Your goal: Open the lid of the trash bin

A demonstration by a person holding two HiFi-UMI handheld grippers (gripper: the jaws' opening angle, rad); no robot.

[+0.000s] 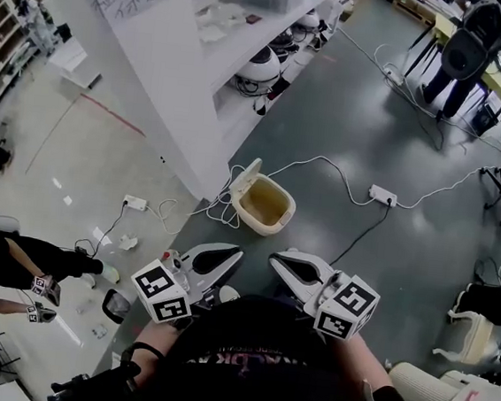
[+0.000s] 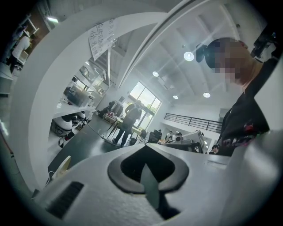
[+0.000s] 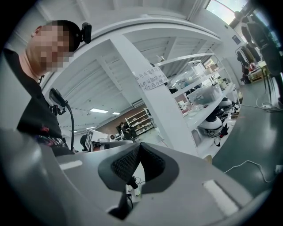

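Holding left gripper point(image 1: 231, 255) and right gripper point(image 1: 278, 260) side by side, short of the trash bin point(image 1: 270, 227).
Showing both pairs of jaws pressed together on nothing, tips near each other but apart. Standing on the grey floor point(image 1: 390, 139) ahead of the tips, clear of both, by the foot of a white shelf unit point(image 1: 156, 78); lid point(image 1: 247, 178) already tipped up on the shelf side, yellowish inside showing.

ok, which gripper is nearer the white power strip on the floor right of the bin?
Right. In the head view the right gripper is below and left of the power strip. The left gripper sits farther left, beyond the right one.
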